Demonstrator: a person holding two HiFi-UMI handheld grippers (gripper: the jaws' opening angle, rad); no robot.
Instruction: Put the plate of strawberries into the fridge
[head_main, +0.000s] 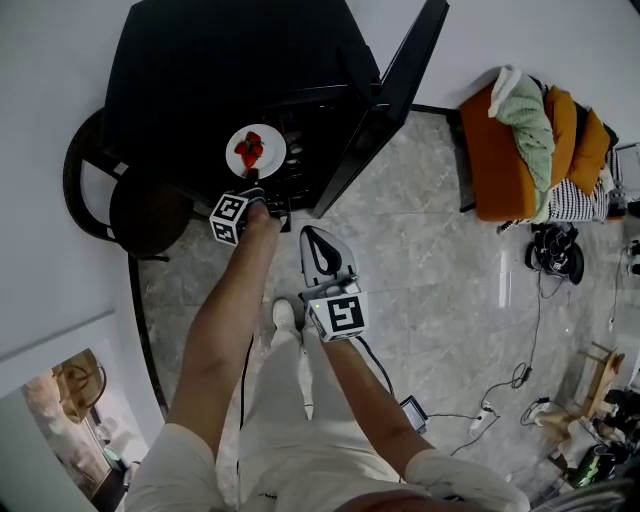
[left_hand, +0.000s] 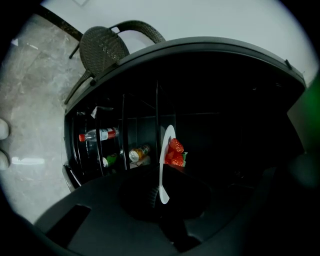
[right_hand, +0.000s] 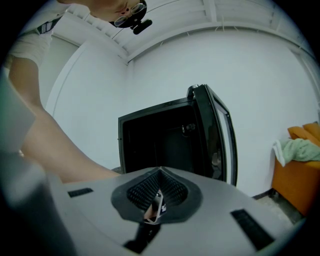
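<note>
Left gripper view: left gripper jaws pinch the plate by its rim; tilting could spill strawberries. Right gripper jaws are closed.

**A lived-in room of a home**

The floor of grey marble-look tiles carries an orange upholstered sofa with a pale green blanket thrown over it. A dark woven round-back chair stands beside a small black fridge, which holds a clear red-capped drink bottle and a can. Loose cables lie on the tiles.
</note>
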